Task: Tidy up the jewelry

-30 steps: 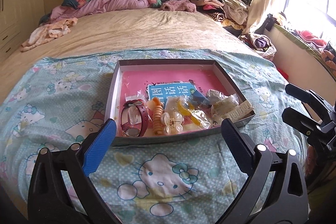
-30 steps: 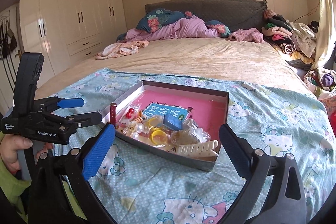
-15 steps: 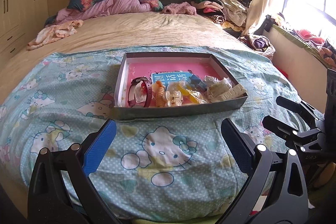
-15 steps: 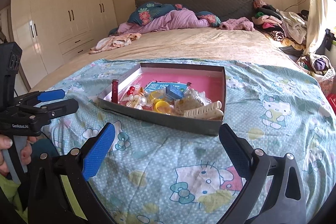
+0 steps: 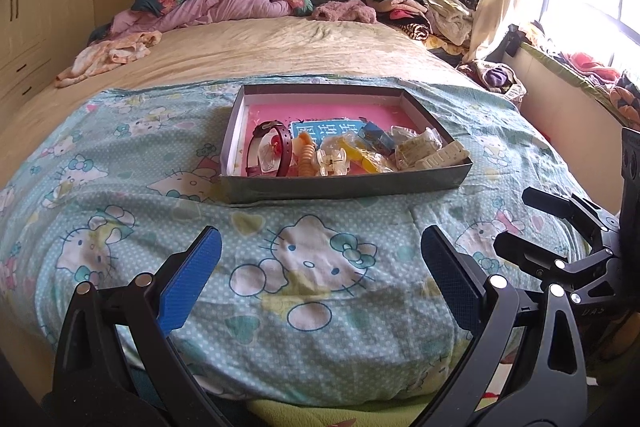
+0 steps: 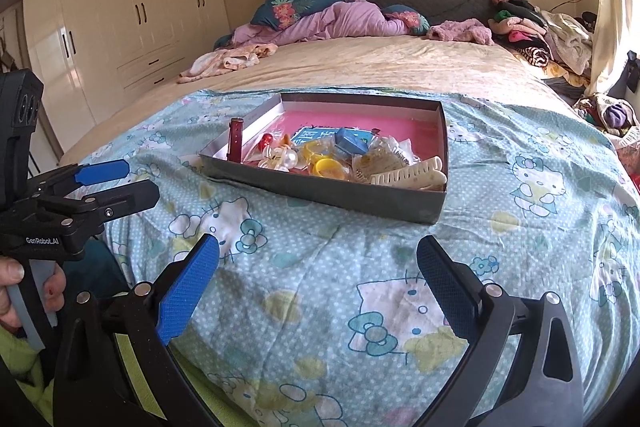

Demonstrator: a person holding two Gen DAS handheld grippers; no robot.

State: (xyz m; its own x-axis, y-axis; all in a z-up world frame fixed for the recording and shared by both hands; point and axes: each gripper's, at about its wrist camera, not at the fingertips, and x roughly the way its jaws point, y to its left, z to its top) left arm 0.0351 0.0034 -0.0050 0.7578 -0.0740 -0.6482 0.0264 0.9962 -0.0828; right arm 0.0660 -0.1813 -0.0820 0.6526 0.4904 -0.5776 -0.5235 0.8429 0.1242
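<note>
We are holding the left gripper (image 5: 320, 267) and right gripper (image 6: 318, 267) low over the blanket (image 5: 320, 263), both with jaws apart and empty, likely poised to reach in. "GenRobot.AI" is showing on the left gripper's body. Beyond, the box (image 5: 344, 183) is sitting on the bed, keeping watch (image 5: 268, 147), clips and comb (image 6: 412, 173) together; its blue card's print is unreadable.
</note>
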